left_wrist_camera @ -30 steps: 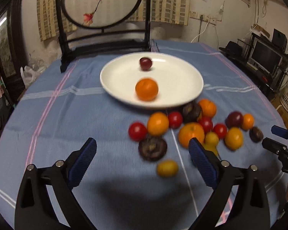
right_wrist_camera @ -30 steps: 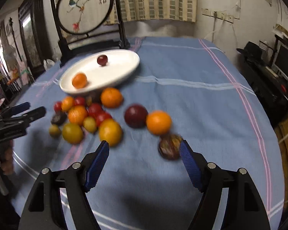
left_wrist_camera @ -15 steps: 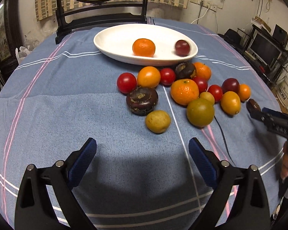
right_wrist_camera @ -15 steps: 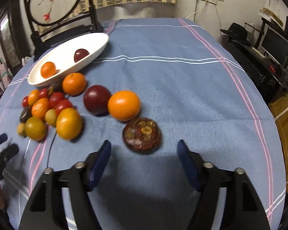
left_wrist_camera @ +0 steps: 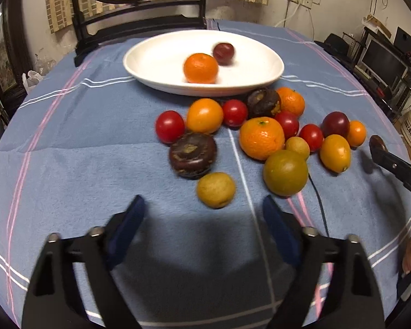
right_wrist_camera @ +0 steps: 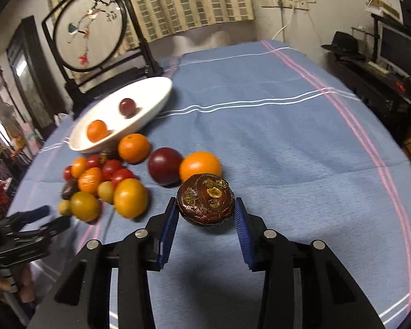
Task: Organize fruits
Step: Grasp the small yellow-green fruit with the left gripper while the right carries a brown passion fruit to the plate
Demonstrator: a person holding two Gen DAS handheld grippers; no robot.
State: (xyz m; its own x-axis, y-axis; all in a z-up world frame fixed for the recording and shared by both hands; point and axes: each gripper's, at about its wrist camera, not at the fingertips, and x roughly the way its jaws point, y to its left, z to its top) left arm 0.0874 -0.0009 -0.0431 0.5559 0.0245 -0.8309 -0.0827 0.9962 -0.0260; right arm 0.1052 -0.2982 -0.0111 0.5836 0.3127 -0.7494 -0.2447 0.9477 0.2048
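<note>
A white oval plate (left_wrist_camera: 156, 54) (right_wrist_camera: 161, 93) holds an orange (left_wrist_camera: 200, 67) and a dark red plum (left_wrist_camera: 223, 52). Several loose fruits lie in front of it on the blue cloth: oranges, red tomatoes, a yellow-green fruit (left_wrist_camera: 216, 189), an olive one (left_wrist_camera: 285, 172). My right gripper (right_wrist_camera: 205, 211) is open, its blue pads on either side of a dark brown mangosteen (right_wrist_camera: 205, 199); I cannot tell if they touch it. My left gripper (left_wrist_camera: 202, 219) is open and empty, just short of the yellow-green fruit. The right gripper also shows in the left wrist view (left_wrist_camera: 394, 164).
A black-framed round embroidered screen (right_wrist_camera: 90, 30) stands behind the plate. A second mangosteen (left_wrist_camera: 192, 154) lies in the pile, with a plum (right_wrist_camera: 165, 165) and an orange (right_wrist_camera: 200, 166) beyond the right gripper. A desk with monitors (left_wrist_camera: 383, 60) stands to the right of the table.
My right gripper has moved forward and now has the mangosteen between its pads. My left gripper has moved closer to the fruit pile.
</note>
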